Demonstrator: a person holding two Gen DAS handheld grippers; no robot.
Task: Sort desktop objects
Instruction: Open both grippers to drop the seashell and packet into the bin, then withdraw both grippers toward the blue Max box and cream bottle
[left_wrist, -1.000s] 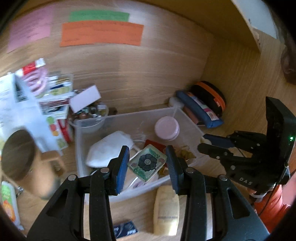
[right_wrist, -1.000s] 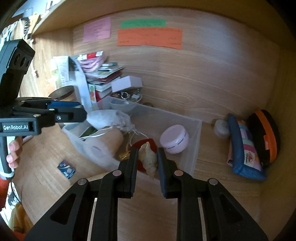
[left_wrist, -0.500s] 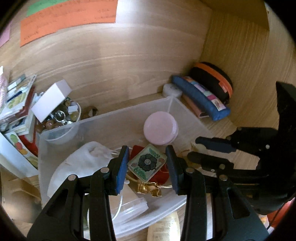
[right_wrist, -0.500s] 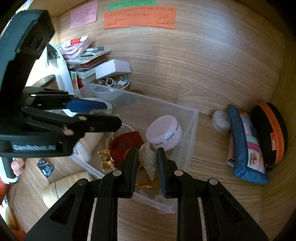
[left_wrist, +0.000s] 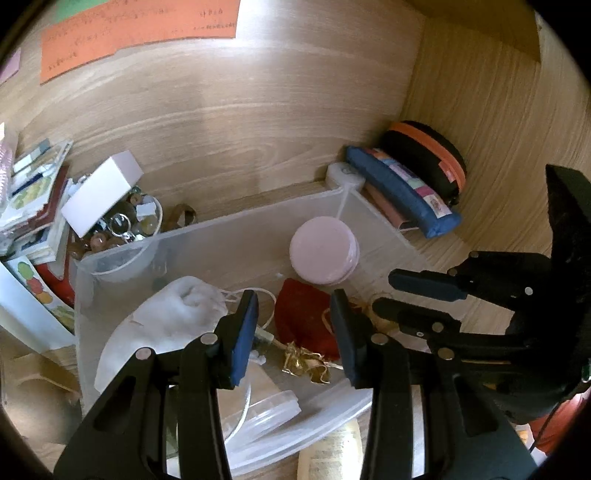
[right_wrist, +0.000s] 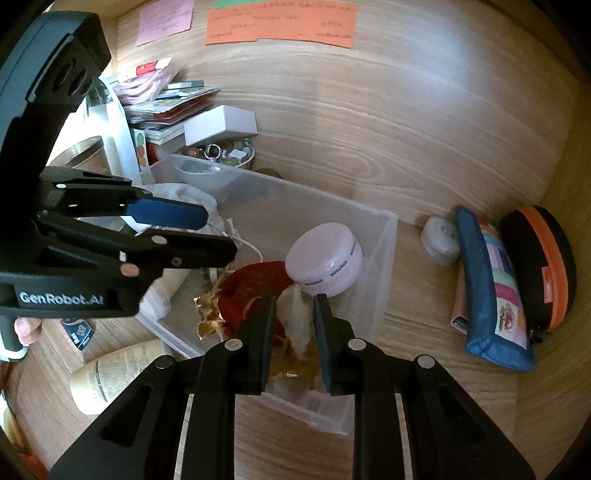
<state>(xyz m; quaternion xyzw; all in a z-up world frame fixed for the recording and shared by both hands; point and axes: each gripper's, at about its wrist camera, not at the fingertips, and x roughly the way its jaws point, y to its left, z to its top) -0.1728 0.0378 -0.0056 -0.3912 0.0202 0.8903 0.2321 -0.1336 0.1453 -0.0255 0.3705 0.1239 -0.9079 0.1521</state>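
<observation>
A clear plastic bin (left_wrist: 207, 236) (right_wrist: 384, 236) sits on the wooden desk. It holds a pink round jar (left_wrist: 323, 251) (right_wrist: 325, 260), a red pouch (left_wrist: 304, 312) (right_wrist: 251, 288), a white drawstring bag (left_wrist: 162, 321) and gold wrappers (left_wrist: 306, 363). My left gripper (left_wrist: 293, 332) hangs open and empty over the bin; it also shows in the right wrist view (right_wrist: 184, 232). My right gripper (right_wrist: 293, 325) is over the bin's near right corner, its jaws slightly parted around a cream seashell (right_wrist: 295, 321).
A blue pencil case (right_wrist: 487, 288), an orange-and-black case (right_wrist: 543, 266) and a small white object (right_wrist: 439, 240) lie right of the bin. A bowl of trinkets (left_wrist: 122, 229), a white box (left_wrist: 101, 192) and stacked booklets stand at left. A cream bottle (right_wrist: 118, 376) lies in front.
The patterned tile left my left gripper, which now stands open and empty. My right gripper's jaws widened a little around the seashell, low in the bin.
</observation>
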